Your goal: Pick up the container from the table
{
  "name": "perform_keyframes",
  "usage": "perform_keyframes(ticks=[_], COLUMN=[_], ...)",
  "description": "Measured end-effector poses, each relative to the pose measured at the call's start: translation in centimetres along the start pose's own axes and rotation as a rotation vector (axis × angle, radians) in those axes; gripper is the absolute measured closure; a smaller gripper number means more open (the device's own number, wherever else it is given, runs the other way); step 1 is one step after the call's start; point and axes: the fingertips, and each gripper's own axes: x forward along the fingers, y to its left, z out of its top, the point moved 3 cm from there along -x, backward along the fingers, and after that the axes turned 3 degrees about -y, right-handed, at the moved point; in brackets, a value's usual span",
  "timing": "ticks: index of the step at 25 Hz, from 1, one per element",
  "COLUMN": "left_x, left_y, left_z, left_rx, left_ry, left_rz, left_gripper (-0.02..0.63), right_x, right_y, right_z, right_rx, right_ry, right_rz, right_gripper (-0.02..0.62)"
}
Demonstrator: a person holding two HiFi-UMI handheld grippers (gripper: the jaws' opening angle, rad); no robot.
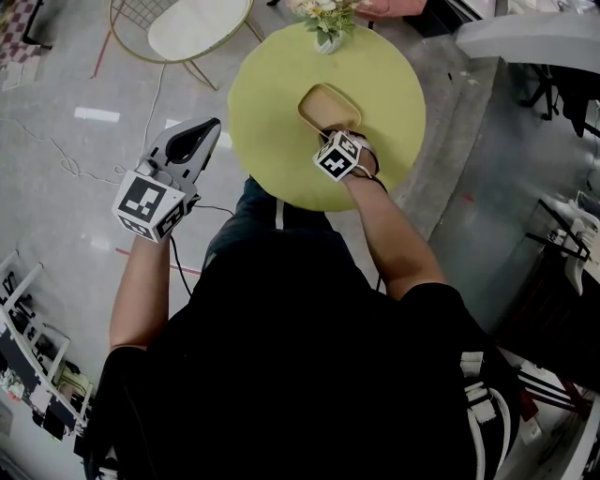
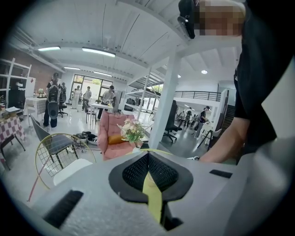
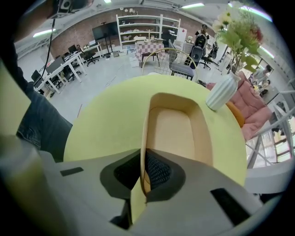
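A shallow tan container point(image 1: 330, 105) with rounded corners lies on the round yellow-green table point(image 1: 272, 103). My right gripper point(image 1: 341, 133) points steeply down at the container's near end. In the right gripper view the container point(image 3: 177, 126) stretches away from the jaws, and the right gripper point(image 3: 143, 159) is shut on its near left wall, one pad inside and one outside. My left gripper point(image 1: 208, 129) hangs in the air to the left of the table, jaws together with nothing between them. Over the left gripper point(image 2: 148, 156) only a sliver of the table's edge shows.
A white ribbed vase of flowers point(image 1: 328, 26) stands at the table's far edge, close beyond the container point(image 3: 224, 92). A wire chair with a white seat point(image 1: 192, 28) stands on the floor at the far left. Cables trail over the floor on the left. A pink armchair point(image 2: 109, 134) lies beyond the table.
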Motion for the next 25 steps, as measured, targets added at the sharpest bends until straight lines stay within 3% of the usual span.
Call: perform_keyframes(ticks=[25], left_x=[-0.5], left_y=[-3.4], left_z=[5.0], left_rx=[0.092], left_ry=[-0.041], left_rz=[-0.009], left_gripper=[0.591], right_x=[-6.7], right_y=[-1.8], right_z=[1.6], right_rx=[-0.017], right_ry=[-0.082], right_rz=[-0.045], right_gripper=[0.583])
